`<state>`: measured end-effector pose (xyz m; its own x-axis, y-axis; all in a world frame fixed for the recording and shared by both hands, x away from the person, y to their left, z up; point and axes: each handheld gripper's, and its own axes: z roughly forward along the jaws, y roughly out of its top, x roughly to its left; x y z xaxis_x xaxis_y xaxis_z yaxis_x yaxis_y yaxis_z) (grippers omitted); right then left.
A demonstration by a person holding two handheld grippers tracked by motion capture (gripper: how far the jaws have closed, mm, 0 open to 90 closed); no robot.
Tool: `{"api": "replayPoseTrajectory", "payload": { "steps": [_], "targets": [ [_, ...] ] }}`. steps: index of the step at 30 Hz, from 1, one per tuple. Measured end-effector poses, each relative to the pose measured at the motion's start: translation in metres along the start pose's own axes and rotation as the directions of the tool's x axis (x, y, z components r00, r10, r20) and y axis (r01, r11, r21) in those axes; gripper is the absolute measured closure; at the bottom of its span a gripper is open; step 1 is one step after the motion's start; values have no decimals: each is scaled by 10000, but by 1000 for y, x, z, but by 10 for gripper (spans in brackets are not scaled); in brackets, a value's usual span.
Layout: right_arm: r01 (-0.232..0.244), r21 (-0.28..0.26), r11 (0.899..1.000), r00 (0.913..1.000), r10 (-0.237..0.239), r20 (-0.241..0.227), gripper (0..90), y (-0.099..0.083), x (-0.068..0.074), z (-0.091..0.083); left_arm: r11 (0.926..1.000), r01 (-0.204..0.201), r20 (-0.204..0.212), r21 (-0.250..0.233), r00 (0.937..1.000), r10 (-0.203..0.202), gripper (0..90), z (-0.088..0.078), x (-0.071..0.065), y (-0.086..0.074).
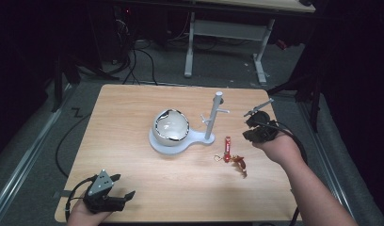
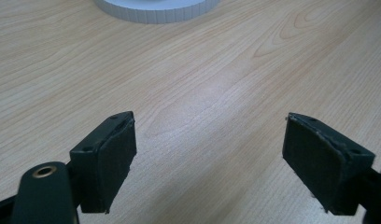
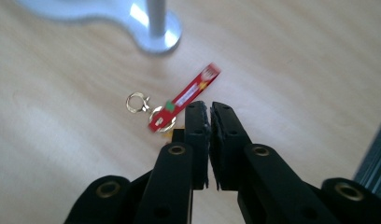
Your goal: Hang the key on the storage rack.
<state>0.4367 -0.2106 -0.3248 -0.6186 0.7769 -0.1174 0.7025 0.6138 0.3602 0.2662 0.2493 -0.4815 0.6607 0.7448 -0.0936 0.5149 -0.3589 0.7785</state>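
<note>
Table (image 1: 133, 188): plenty of bare wood, low risk there. Stand (image 1: 210, 123) with bowl (image 1: 171, 125) at 11 o'clock from keychain (image 1: 230, 153): swing wide and you knock post over. Your left gripper (image 2: 209, 144): jaws apart, nothing between, idle at near edge. Your right gripper (image 3: 208, 122): jaws pressed together, empty, above keychain lying flat on wood. Descend closed like this and you shove strap, not grasp it.

Left hand-held gripper (image 2: 209, 158) agape, right (image 3: 209, 140) closed
</note>
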Motion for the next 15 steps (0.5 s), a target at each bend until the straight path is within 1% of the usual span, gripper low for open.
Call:
{"api": "replayPoseTrajectory", "payload": {
  "steps": [1, 2, 3, 4, 5, 6, 7, 9, 10, 11, 12, 13, 14, 15],
  "targets": [
    [108, 228, 9997, 9999, -105, -121, 839, -1, 2, 4, 10000, -2, 6, 18, 10000, 2, 183, 0, 0, 0],
    [537, 834, 9951, 9985, -525, -167, 824, -2, 10, 19, 10000, 4, 19, 46, 10000, -4, 183, 1, 0, -1],
    [614, 1008, 9930, 9980, -595, -212, 815, -2, 13, 24, 10000, -1, 23, 75, 10000, 1, 184, 1, 0, -1],
    [614, 1008, 9930, 9980, -595, -212, 815, -2, 13, 24, 10000, -1, 23, 75, 10000, 1, 183, 1, 0, -1],
    [805, 1346, 9876, 9964, -759, -388, 803, 1, 20, 36, 10000, 3, 32, 75, 10000, -3, 184, 1, 0, -1],
    [805, 1346, 9876, 9964, -759, -388, 803, 1, 20, 36, 10000, 3, 32, 75, 10000, -3, 184, 1, 0, -1],
    [1083, 1715, 9792, 9937, -1017, -468, 784, 5, 25, 48, 10000, -15, 37, 82, 10000, 15, 184, 2, 0, -1],
    [1017, 1971, 9751, 9941, -919, -581, 769, 10, 28, 58, 10000, -19, 34, 96, 10000, 19, 183, 2, 0, -1],
    [1017, 1971, 9751, 9941, -919, -581, 769, 10, 28, 58, 10000, -19, 34, 96, 10000, 19, 184, 2, 0, -1],
    [844, 2120, 9736, 9954, -726, -628, 755, 12, 29, 63, 9999, -34, 20, 96, 10000, 34, 184, 2, 0, -1],
    [683, 2189, 9733, 9956, -525, -774, 737, 15, 29, 71, 10000, -22, 20, 79, 10000, 22, 184, 1, 0, -1],
    [417, 2444, 9688, 9960, -209, -870, 720, 19, 28, 82, 10000, -7, 41, 72, 10000, 7, 184, 1, 1, -1],
    [338, 2610, 9647, 9966, -131, -809, 704, 21, 27, 88, 10000, -13, 48, 61, 10000, 12, 184, 1, 1, -1],
    [140, 2736, 9618, 9967, 86, -811, 688, 22, 26, 95, 10000, -19, 59, 62, 10000, 19, 185, 1, 0, -1]
  ]
}}
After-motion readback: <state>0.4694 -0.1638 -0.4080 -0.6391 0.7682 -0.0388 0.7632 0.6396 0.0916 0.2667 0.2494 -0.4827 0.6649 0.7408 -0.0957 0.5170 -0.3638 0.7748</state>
